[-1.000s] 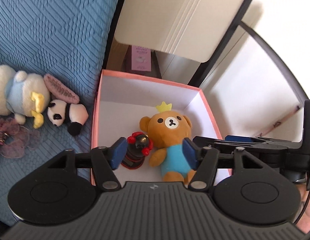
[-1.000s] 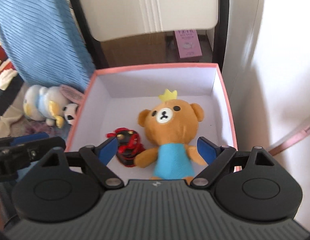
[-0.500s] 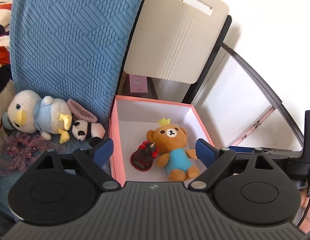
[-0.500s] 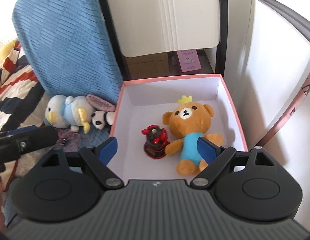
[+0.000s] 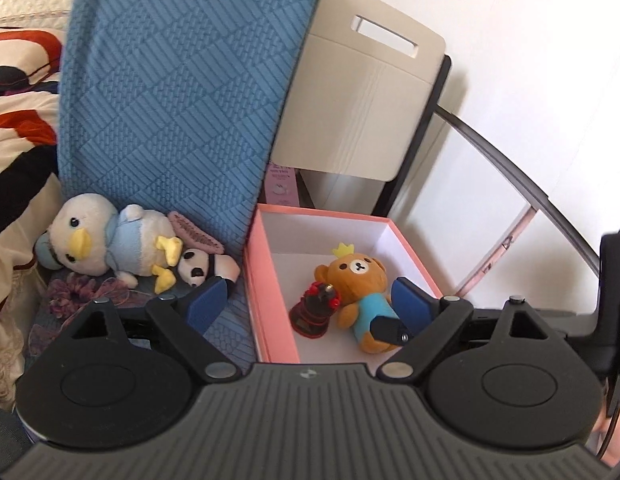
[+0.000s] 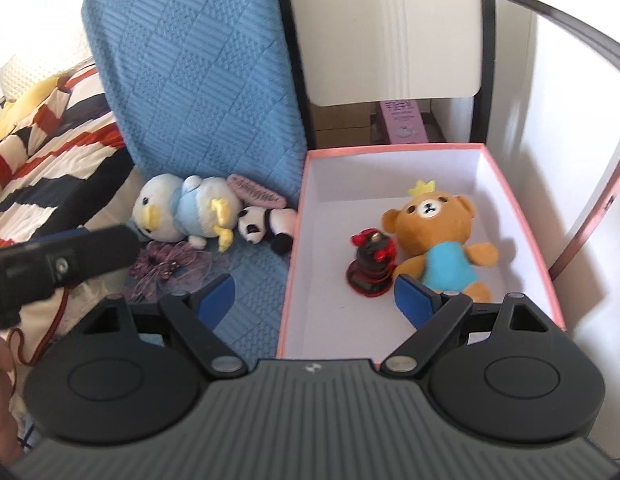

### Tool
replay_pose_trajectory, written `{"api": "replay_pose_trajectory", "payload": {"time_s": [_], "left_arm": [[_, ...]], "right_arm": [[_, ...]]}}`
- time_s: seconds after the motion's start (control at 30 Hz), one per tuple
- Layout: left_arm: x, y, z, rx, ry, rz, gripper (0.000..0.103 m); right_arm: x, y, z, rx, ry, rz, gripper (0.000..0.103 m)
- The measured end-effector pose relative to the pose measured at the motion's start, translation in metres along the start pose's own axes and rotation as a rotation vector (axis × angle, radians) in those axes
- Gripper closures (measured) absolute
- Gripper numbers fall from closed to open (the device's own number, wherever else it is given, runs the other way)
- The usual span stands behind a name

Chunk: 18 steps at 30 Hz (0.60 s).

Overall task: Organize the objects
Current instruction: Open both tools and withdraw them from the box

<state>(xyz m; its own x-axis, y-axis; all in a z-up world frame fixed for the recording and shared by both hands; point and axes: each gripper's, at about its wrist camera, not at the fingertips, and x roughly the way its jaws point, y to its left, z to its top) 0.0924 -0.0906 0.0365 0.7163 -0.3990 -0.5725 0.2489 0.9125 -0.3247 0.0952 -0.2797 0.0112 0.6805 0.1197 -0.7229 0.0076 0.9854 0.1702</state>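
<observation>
Two handheld grippers hover side by side above a sorting job. The left gripper (image 5: 306,304) and the right gripper (image 6: 314,294) both have their blue-padded jaws spread wide and hold nothing.

Ahead of the right gripper, and ahead and slightly right of the left one, sits a pink box (image 6: 294,240) with a white interior. Inside lie a brown plush bear (image 6: 434,224) in a blue shirt and yellow crown, and, touching its left side, a small black and red toy (image 6: 370,268).

Further left, outside the box, a white duck plush (image 5: 106,240), a small panda plush (image 5: 202,270), a pink comb (image 6: 256,192) and a purple hair tie (image 6: 170,264) rest together on a blue quilted cover (image 5: 182,100).

Judging by this, two items are stowed and the next step is to fetch one of the loose ones, probably the panda, which lies nearest the box. That calls for swinging left, lowering open jaws around its soft body and closing gently.

A beige chair back (image 5: 366,108) and white wall stand beyond; striped bedding (image 6: 42,168) lies far left.
</observation>
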Motion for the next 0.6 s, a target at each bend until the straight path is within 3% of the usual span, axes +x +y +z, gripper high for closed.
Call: {"api": "replay_pose_trajectory", "payload": {"time_s": [0.2,0.4,0.6], "left_arm": [[-0.008,0.025,-0.003,-0.005,-0.028,0.039,0.011],[-0.013,0.05,-0.008,-0.022,-0.033,0.034,0.011],[-0.01,0.072,-0.015,-0.055,-0.016,0.027,0.011]], "right_arm": [[0.006,0.02,-0.01,-0.04,-0.01,-0.034,0.015],[0.012,0.025,-0.017,0.024,-0.003,0.021,0.015],[0.017,0.038,-0.025,0.036,-0.014,0.009,0.015]]}}
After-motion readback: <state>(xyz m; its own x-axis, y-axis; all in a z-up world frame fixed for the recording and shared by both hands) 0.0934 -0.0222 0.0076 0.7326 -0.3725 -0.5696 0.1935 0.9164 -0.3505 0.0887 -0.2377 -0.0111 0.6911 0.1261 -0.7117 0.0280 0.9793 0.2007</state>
